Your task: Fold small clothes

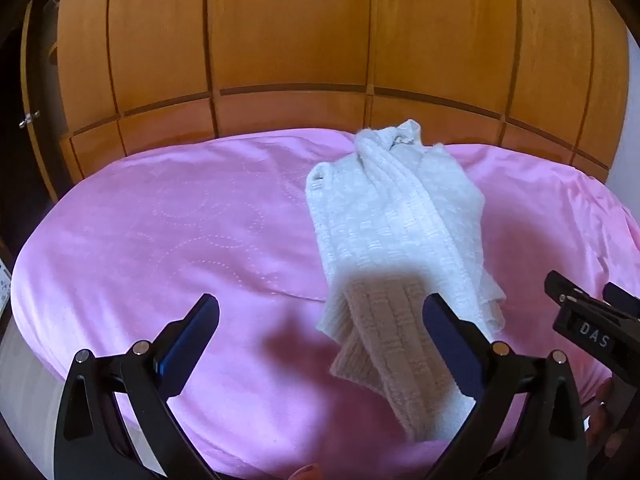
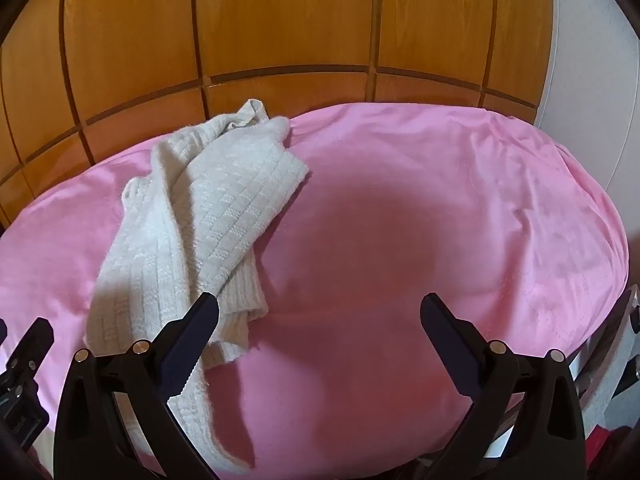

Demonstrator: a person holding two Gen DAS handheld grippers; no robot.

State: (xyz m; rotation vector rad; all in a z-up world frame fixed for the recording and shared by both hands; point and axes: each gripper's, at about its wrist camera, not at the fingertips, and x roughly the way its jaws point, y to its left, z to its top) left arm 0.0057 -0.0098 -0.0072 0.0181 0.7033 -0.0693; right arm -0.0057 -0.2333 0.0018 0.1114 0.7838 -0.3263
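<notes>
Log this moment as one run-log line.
task: fold small clothes | left gripper: open, empty | right gripper: open, empty | white knit garment: bunched lengthwise on pink blanket | fold: not finished

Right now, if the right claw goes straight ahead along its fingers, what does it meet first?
Bare pink blanket, most likely: the open right claw points at it, and the white knit garment lies off to its left. Depth is uncertain.

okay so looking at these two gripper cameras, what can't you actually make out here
- White knit garment: near end hidden behind the open left gripper and cut by the frame's bottom edge; garment type unclear.
- Right wrist view: its near end passes behind the open right gripper.
- Wooden wardrobe: base hidden by the pink bedcover.
</notes>
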